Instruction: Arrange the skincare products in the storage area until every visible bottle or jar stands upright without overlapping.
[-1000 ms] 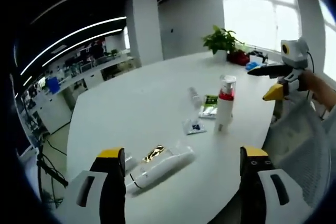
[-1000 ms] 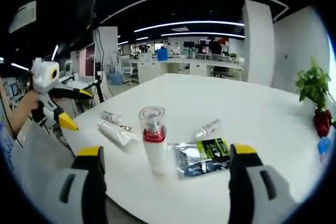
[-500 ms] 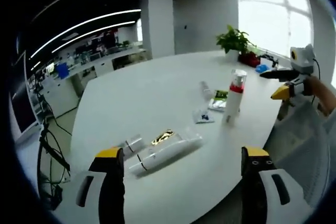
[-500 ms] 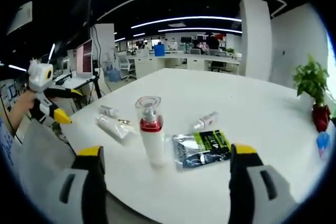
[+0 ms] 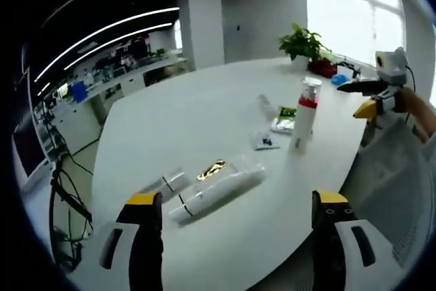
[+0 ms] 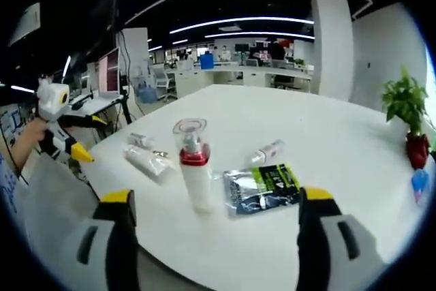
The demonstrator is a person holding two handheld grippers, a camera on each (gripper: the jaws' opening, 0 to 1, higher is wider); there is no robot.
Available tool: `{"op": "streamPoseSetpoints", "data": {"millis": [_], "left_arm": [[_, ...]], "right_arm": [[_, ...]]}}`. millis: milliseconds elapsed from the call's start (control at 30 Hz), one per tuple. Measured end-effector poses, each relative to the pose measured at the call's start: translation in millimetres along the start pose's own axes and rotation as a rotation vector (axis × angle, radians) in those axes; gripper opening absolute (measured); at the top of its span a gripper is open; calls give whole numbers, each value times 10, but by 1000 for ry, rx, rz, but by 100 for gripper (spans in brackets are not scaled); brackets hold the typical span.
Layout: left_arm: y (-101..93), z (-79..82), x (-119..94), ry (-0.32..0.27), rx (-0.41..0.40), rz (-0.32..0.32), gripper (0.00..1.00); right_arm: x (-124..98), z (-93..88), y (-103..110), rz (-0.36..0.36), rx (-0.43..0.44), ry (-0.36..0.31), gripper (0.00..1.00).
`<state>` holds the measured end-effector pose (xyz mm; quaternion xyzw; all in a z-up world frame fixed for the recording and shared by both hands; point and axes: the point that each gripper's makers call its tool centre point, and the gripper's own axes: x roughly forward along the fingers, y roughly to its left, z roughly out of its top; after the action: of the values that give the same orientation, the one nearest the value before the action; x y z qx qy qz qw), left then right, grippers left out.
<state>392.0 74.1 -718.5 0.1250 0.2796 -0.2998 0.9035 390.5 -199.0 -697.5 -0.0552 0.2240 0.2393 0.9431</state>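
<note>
- The left gripper [image 5: 231,236] hangs above the near edge of the round white table [image 5: 184,120], its yellow-tipped jaws spread wide and holding nothing.
- Just ahead of it a long white tube with a clear cap and a gold label [image 5: 216,185] lies flat on its side, and a small white bottle [image 5: 167,183] lies beside it.
- Further along, a tall white pump bottle with a red collar and clear cap [image 5: 304,114] stands upright.
- Near that bottle lie a silver and green foil sachet [image 6: 262,187] and a small white vial [image 6: 268,152], also on its side.
- The right gripper [image 6: 211,236] is held off the table's edge, jaws wide apart and empty.
- A green potted plant in a red pot [image 6: 407,117] sits at the far side.
</note>
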Motion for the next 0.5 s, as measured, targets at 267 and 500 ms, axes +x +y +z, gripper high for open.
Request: {"op": "streamPoseSetpoints", "data": {"millis": [267, 500], "left_arm": [[-11, -10, 147, 28, 98, -47, 80], [-27, -3, 279, 71, 170, -76, 77]], "right_arm": [[-5, 9, -6, 4, -6, 0, 100], [-17, 15, -21, 2, -7, -1, 100]]}}
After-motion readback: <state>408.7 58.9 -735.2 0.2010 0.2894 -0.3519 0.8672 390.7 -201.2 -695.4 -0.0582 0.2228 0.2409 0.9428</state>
